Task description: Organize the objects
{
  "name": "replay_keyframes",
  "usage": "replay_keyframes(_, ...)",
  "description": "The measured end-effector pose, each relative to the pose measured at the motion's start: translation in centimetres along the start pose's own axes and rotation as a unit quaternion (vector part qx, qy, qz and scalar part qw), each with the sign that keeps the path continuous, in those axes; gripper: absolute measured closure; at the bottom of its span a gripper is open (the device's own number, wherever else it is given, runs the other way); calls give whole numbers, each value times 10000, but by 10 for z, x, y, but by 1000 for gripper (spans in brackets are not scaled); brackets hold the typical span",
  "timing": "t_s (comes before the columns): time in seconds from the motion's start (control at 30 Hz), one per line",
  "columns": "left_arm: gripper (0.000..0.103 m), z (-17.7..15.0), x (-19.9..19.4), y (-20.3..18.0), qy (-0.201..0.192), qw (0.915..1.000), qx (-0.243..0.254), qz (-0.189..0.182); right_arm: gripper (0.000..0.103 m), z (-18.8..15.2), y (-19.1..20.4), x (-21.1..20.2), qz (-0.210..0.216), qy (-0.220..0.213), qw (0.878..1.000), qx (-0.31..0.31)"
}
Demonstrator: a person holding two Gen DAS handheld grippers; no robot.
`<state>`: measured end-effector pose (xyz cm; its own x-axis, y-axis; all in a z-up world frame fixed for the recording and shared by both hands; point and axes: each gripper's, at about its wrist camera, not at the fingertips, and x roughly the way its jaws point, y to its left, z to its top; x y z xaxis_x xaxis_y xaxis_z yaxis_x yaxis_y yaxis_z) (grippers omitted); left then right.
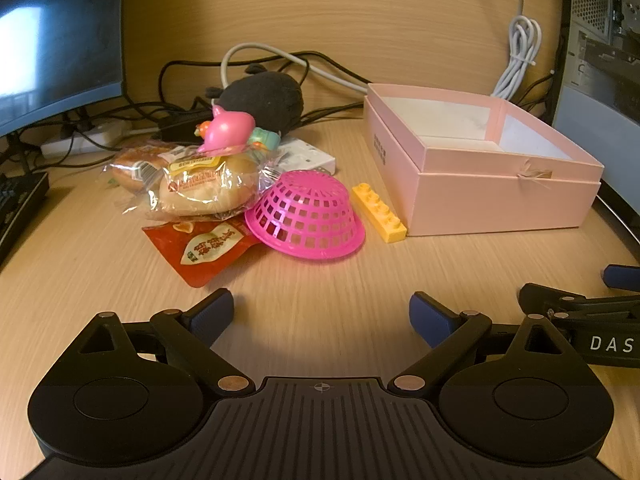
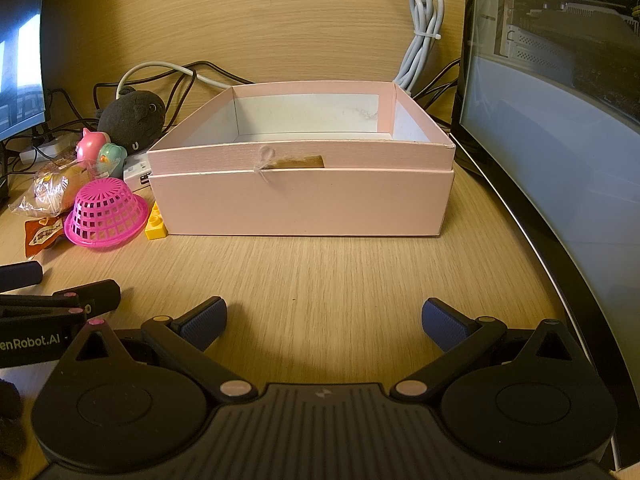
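Note:
An open pink box (image 1: pixel 496 200) (image 2: pixel 304 208) stands on the wooden desk, with nothing showing inside. Left of it lie a yellow brick (image 1: pixel 379 213) (image 2: pixel 156 222), an upturned pink basket (image 1: pixel 308 216) (image 2: pixel 105 214), wrapped buns (image 1: pixel 208 188) (image 2: pixel 56 188), a red snack packet (image 1: pixel 204 252), a pink pig toy (image 1: pixel 228 128) (image 2: pixel 90 145), a teal toy (image 2: pixel 112 157) and a black plush (image 1: pixel 264 98) (image 2: pixel 132 118). My left gripper (image 1: pixel 321 315) is open and empty, short of the pile. My right gripper (image 2: pixel 324 322) is open and empty, facing the box front.
Monitors stand at the far left (image 1: pixel 56 40) and right (image 2: pixel 560 140). Cables (image 1: pixel 280 64) and a white power strip (image 1: pixel 80 142) run along the back. A white device (image 1: pixel 308 158) lies behind the basket. A keyboard (image 1: pixel 16 204) sits at left.

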<state>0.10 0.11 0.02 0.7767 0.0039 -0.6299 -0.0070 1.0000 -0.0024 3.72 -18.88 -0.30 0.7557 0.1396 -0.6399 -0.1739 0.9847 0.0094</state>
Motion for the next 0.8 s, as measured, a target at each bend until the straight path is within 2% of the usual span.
replay_keyframes(0.8, 5, 0, 1, 2, 11, 10000, -9, 57, 0, 0, 0, 0, 0, 1, 10000, 0)
